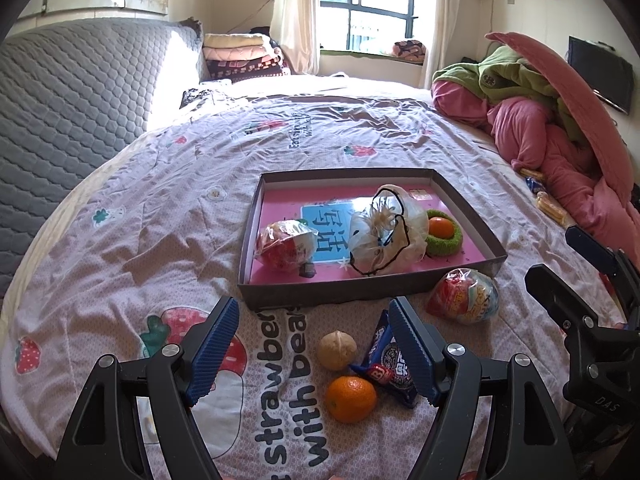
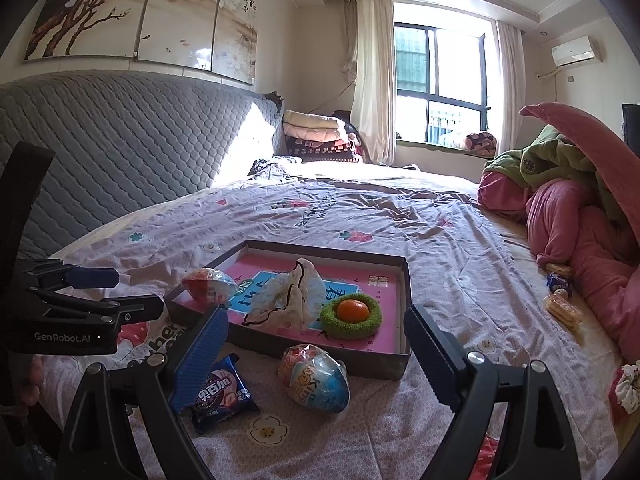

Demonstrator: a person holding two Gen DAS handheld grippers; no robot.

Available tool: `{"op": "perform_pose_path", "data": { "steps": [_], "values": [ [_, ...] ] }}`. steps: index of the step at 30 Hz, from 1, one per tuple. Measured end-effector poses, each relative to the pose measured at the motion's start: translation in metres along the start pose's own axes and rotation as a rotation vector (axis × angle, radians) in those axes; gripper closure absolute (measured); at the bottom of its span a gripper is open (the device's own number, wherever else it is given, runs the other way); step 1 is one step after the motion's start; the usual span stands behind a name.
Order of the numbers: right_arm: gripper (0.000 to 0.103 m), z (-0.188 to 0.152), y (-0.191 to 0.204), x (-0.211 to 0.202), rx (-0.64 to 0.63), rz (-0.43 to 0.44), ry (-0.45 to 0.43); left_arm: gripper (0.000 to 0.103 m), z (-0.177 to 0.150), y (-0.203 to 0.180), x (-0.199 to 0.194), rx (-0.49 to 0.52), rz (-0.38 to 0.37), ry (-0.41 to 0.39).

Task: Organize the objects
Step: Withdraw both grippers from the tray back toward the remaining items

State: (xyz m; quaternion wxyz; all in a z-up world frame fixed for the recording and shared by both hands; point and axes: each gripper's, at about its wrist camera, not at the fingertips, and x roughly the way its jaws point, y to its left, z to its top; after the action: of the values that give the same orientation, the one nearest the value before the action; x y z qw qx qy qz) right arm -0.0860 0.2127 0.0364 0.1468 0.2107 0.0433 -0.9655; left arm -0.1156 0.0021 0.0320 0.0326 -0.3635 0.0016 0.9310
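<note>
A shallow grey box with a pink floor [image 1: 472,216] [image 2: 404,312] lies on the bed. In it are a foil toy egg [image 1: 285,244] [image 2: 210,286], a clear plastic bag [image 1: 386,232] [image 2: 290,298] and an orange in a green ring [image 1: 442,229] [image 2: 352,312]. In front of the box lie a second toy egg [image 1: 464,297] [image 2: 314,378], a blue cookie packet [image 1: 390,364] [image 2: 222,394], a walnut [image 1: 337,350] and an orange [image 1: 351,399]. My left gripper [image 1: 312,354] is open over the walnut, orange and packet. My right gripper [image 2: 316,360] is open around the second egg.
A strawberry-print sheet [image 1: 200,208] covers the bed. A grey quilted headboard [image 1: 72,104] stands at the left. Pink and green bedding [image 1: 552,128] [image 2: 580,216] is heaped at the right, with biscuit and candy packets [image 2: 562,300] beside it.
</note>
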Motion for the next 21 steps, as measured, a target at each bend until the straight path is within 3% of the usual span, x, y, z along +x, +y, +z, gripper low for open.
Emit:
{"op": "perform_pose_path", "data": {
  "steps": [21],
  "values": [
    [0.014,-0.014,0.011,-0.009,-0.020,0.008,0.029,0.025,-0.025,0.006,-0.012,0.005,0.007,0.022]
  ]
}}
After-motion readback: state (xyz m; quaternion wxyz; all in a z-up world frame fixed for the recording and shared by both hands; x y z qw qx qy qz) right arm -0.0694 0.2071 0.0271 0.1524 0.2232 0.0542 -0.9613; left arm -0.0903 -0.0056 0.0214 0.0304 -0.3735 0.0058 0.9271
